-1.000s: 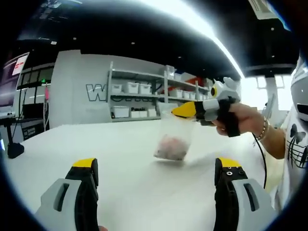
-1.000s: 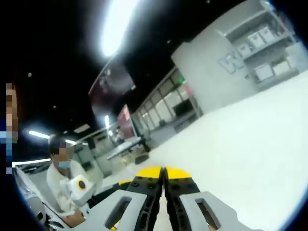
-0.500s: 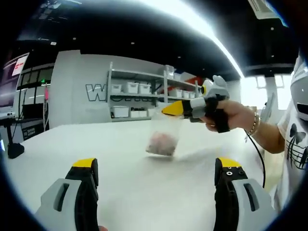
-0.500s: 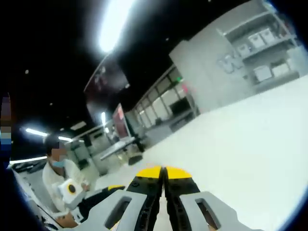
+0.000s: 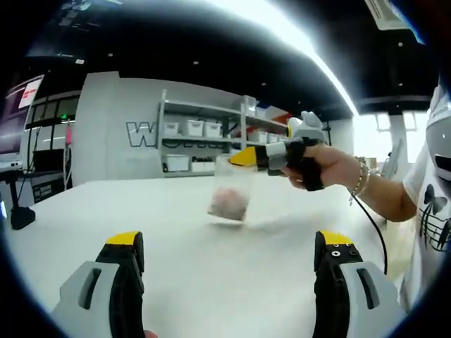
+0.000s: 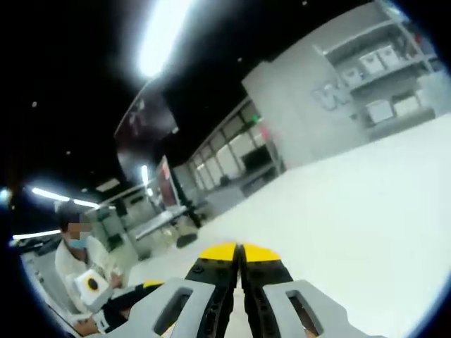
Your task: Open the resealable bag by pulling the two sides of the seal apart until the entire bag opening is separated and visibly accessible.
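Note:
A clear resealable bag (image 5: 230, 189) with a pinkish lump in its lower part hangs above the white table (image 5: 106, 211). My right gripper (image 5: 243, 157), held in a hand (image 5: 331, 169), is shut on the bag's top edge. In the right gripper view its yellow-tipped jaws (image 6: 239, 251) are pressed together, and the bag is hidden under them. My left gripper (image 5: 229, 243) stands open near the view's bottom, well short of the bag, with nothing between its fingers.
Shelves with white bins (image 5: 204, 137) line the far wall behind the table. A dark object (image 5: 21, 218) stands at the table's left edge. A seated person (image 6: 81, 264) is at another table far off in the right gripper view.
My right gripper has carried the hanging bag leftward and slightly higher in the left gripper view. The left gripper has stayed put and open.

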